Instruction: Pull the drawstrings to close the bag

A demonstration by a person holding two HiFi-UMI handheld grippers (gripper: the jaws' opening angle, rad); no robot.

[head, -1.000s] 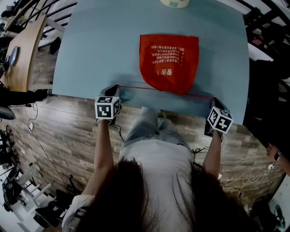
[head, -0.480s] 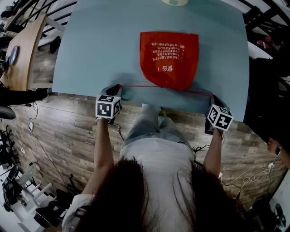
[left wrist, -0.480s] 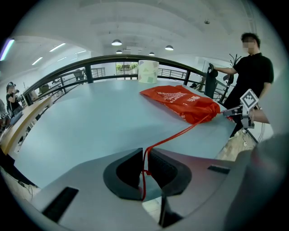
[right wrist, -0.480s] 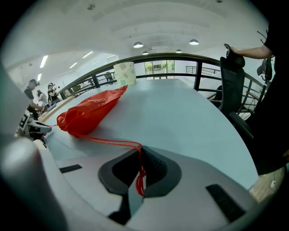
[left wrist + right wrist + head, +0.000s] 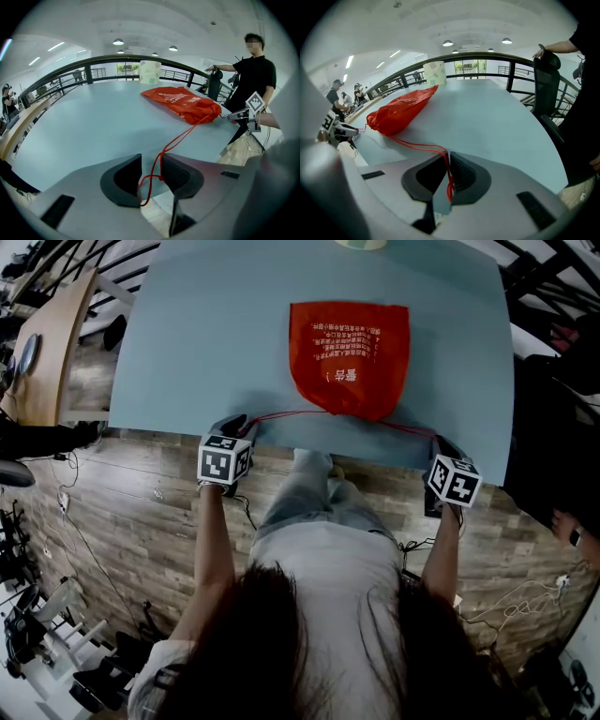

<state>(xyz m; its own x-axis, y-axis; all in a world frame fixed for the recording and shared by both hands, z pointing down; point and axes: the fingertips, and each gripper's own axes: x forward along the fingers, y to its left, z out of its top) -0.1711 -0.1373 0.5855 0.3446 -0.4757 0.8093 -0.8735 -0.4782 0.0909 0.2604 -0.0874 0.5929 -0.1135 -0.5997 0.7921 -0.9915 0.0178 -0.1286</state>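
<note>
Left gripper (image 5: 151, 164): your jaws have just been opening; left drawstring (image 5: 179, 137) lies loose between them.
Right gripper (image 5: 446, 163): your jaws pinch right drawstring (image 5: 413, 147).

We see that the left gripper (image 5: 234, 424) has just let go. Its jaws were clamped on the drawstring (image 5: 281, 414) a moment ago; they have been opening and now stand apart, with the red cord looped loosely in the gap and no longer pinched. The cord ran straight and taut along the near edge of the surface (image 5: 216, 343). It has gone slack on the left and now bows in a soft curve toward the gathered mouth of the bag (image 5: 349, 357).
</note>
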